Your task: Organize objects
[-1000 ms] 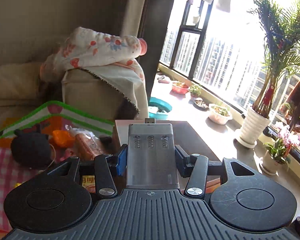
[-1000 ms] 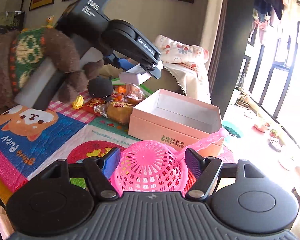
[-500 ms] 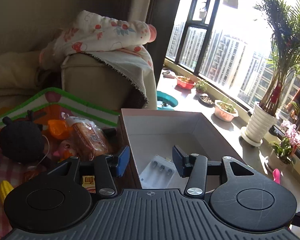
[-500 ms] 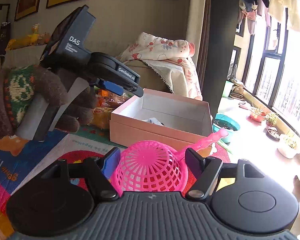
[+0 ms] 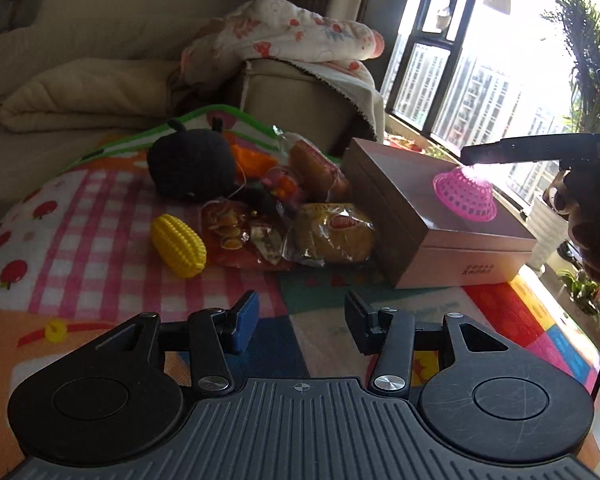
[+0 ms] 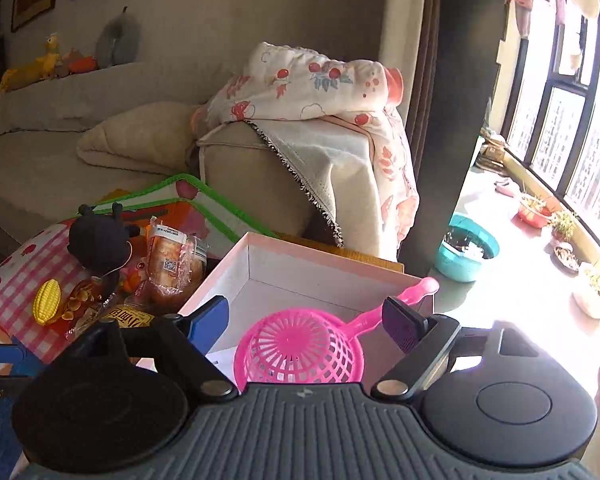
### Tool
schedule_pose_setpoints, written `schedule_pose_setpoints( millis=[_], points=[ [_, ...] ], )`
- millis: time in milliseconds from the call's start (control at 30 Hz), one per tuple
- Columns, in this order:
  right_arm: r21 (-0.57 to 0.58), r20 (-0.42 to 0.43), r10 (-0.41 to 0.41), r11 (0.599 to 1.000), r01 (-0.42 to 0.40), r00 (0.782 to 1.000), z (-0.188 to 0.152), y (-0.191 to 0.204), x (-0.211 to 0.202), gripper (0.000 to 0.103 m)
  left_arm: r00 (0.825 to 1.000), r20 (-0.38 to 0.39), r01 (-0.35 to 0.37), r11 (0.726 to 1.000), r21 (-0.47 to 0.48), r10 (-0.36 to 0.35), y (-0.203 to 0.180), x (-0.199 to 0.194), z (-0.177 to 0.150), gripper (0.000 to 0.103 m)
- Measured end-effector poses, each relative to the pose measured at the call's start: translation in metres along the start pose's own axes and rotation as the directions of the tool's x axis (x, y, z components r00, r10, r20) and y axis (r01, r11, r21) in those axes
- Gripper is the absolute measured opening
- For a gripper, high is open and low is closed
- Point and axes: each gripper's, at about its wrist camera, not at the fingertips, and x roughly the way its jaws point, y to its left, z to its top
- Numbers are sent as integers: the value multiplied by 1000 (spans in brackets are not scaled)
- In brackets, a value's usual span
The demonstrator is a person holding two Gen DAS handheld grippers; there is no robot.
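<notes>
Sunlit living room with a patterned play mat [image 5: 100, 216] beside a sofa. Pink mesh strainer [image 6: 300, 350] sits over the open pink box [image 6: 320, 268], between the widening jaws of the right hand-held gripper [image 6: 306, 320], pads clear of it. Left of the box lie packaged buns [image 5: 332, 232], a yellow toy corn [image 5: 179, 246] and a black plush [image 5: 192, 168]. Left hand-held gripper [image 5: 300, 316], near the box, is partly open and empty.

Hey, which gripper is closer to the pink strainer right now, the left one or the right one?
Right. The right gripper is over the box with the pink strainer between its opening jaws. The left gripper hangs empty over the mat, short of the box.
</notes>
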Motion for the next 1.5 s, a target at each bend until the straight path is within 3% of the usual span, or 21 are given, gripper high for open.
schedule_pose_setpoints(
  millis=[133, 200, 400, 533, 667, 1000, 1067, 1100, 1333, 1400, 1500],
  points=[
    [104, -3, -23, 994, 24, 1000, -31, -9, -12, 91, 999, -4, -34, 999, -6, 34, 15, -3, -6, 52],
    [109, 11, -31, 994, 30, 999, -50, -3, -25, 98, 999, -8, -38, 999, -11, 38, 19, 0, -9, 52],
    [37, 70, -119, 993, 116, 990, -106, 42, -64, 103, 999, -2, -49, 999, -24, 49, 15, 11, -12, 52],
    [6, 95, -152, 988, 153, 984, -131, 75, -67, 103, 991, 51, -120, 985, -122, 127, 23, 10, -3, 52],
    [38, 138, -111, 994, 107, 984, -139, 92, -66, 103, 972, 75, -198, 952, -232, 221, 41, 15, 17, 52],
    [53, 146, -114, 993, 108, 983, -146, 98, -61, 103, 944, 16, -320, 928, -190, 329, 49, 71, 37, 52],
    [65, 137, -119, 992, 111, 983, -146, 97, -60, 103, 946, 20, -315, 930, -190, 325, 50, 70, 36, 47],
    [68, 134, -117, 992, 108, 984, -146, 96, -59, 103, 948, 21, -307, 933, -188, 316, 51, 68, 35, 34],
    [52, 96, -114, 993, 109, 989, -143, 98, -52, 103, 984, 12, -174, 978, -112, 176, 49, 25, 3, 34],
    [23, 99, -119, 993, 117, 988, -138, 105, -51, 103, 987, 22, -158, 984, -87, 161, 51, 10, -9, 34],
    [-50, 121, -46, 997, 52, 992, -109, 123, -49, 103, 985, 51, -161, 985, -65, 164, 55, -3, -22, 34]
  ],
)
